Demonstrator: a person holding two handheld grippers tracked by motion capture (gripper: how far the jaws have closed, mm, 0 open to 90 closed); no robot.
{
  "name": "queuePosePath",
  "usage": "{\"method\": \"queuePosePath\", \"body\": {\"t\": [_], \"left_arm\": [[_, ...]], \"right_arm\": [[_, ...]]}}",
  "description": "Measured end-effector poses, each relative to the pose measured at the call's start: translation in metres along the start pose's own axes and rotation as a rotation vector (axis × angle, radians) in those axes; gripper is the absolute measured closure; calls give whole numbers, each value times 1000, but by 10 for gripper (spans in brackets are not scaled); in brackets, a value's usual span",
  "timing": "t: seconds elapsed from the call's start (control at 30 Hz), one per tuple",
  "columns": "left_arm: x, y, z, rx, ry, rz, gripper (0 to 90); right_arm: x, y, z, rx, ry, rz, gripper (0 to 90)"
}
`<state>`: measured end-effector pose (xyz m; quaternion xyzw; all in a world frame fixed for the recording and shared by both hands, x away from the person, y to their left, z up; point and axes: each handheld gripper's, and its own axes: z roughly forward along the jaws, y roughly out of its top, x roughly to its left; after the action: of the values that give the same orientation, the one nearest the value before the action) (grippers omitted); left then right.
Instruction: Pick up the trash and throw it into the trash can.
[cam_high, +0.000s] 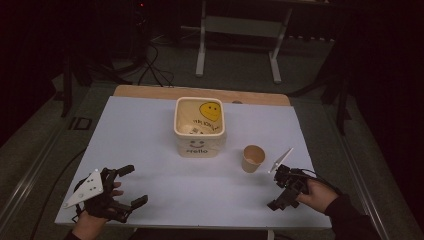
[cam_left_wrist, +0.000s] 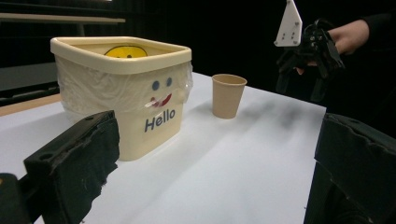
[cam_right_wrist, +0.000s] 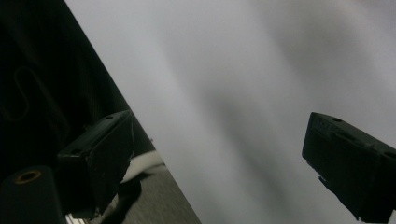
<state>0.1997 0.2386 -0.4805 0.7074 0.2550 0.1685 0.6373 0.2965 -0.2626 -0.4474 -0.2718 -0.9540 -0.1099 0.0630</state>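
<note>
Fingers of the left gripper (cam_high: 131, 186) are spread wide and hold nothing; those of the right gripper (cam_high: 278, 191) are likewise parted wide over the white counter (cam_high: 150, 130). Between them, nearer the right gripper, a paper cup (cam_high: 253, 158) is stood upright just beside the cream tub (cam_high: 199, 145).

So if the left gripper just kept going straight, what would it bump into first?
Probably the cream tub: it stands closest ahead of the open left gripper, slightly left of centre. The paper cup stands farther back.
</note>
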Motion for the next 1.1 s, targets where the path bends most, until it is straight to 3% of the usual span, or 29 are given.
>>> {"method": "queuePosePath", "body": {"t": [0.13, 0.5, 0.63, 0.93, 1.1], "left_arm": [[0, 0, 0, -1, -2, -2, 8], [1, 0, 0, 2, -12, -10, 8], [0, 0, 1, 5, -16, -4, 8], [0, 0, 1, 5, -19, -4, 8], [1, -1, 2, 7, -20, -4, 8]], "right_arm": [[2, 8, -7, 54, -1, -44, 88], [5, 23, -23, 129, -21, -149, 88], [6, 29, -28, 129, -33, -152, 88], [7, 43, -39, 141, -52, -254, 88], [7, 52, -45, 118, -78, -307, 89]]}}
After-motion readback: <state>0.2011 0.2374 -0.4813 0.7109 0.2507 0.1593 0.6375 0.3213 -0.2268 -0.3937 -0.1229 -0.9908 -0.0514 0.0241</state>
